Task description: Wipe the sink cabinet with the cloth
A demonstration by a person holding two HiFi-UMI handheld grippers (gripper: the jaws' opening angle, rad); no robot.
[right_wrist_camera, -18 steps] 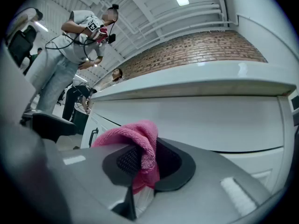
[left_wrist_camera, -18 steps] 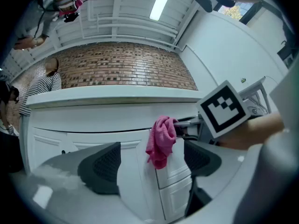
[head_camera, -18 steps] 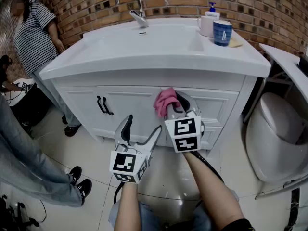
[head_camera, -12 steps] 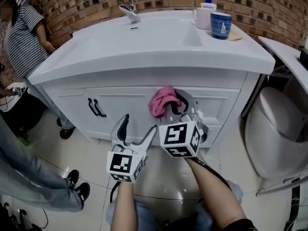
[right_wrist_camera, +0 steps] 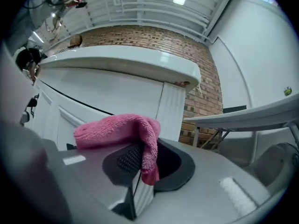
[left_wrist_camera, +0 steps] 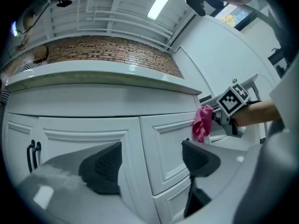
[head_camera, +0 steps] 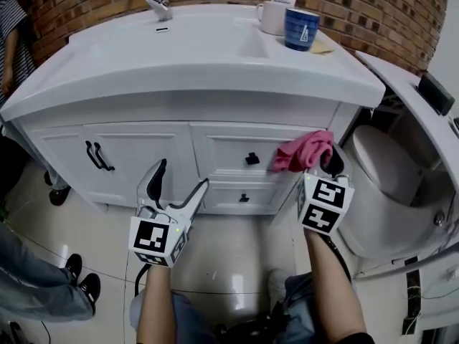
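Pink cloth (head_camera: 305, 151) sits clamped in your right hand-held gripper (head_camera: 324, 165) by the sink cabinet's (head_camera: 143, 145) right drawers; your left hand-held gripper (head_camera: 181, 176) hangs released, empty.

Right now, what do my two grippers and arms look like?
The left gripper and right gripper are grey-white with black ribbed pads on the tongs. Each carries a white cube with black square markers. Black cables trail below. Forearms are bare.

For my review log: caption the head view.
Right claw grips pink cloth near right edge of sink cabinet; left claw open, empty.
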